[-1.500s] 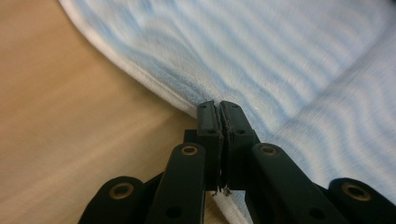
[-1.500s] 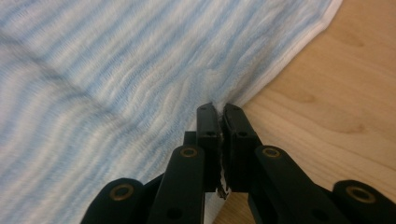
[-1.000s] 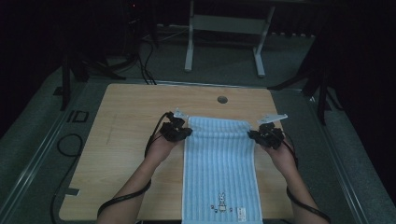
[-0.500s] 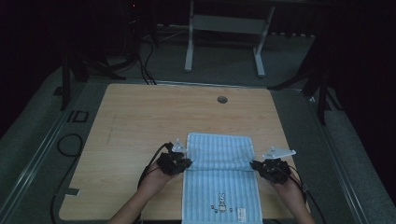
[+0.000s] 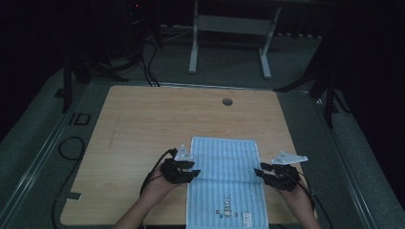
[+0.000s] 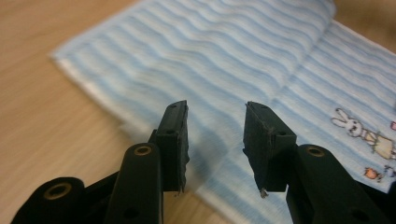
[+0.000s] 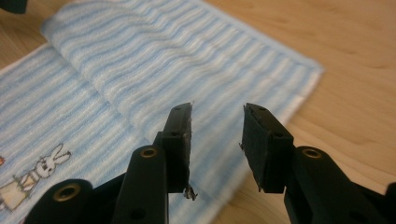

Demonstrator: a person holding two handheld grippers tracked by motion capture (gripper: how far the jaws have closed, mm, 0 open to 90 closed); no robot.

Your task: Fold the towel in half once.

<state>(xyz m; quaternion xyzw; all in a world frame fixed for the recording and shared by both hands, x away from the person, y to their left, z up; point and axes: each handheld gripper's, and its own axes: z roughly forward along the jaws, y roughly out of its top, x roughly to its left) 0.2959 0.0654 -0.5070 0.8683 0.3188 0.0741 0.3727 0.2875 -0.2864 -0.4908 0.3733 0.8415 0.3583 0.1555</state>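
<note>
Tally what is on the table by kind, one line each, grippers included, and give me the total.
Blue striped towel, far part folded toward the person: 1
Grippers, the left gripper and the right gripper, one at each side edge of the towel, jaws apart, nothing between them: 2
Round hole in the table top: 1
Total: 4

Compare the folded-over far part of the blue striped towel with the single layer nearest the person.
The folded-over part of the towel lies doubled on the table, with plain blue and white stripes. The near single layer lies flat, one layer thick, and carries a small rabbit print and a label by its near edge. The folded part ends in a free edge across the towel's middle; the near layer runs to the table's near edge. Both share the same stripes.
</note>
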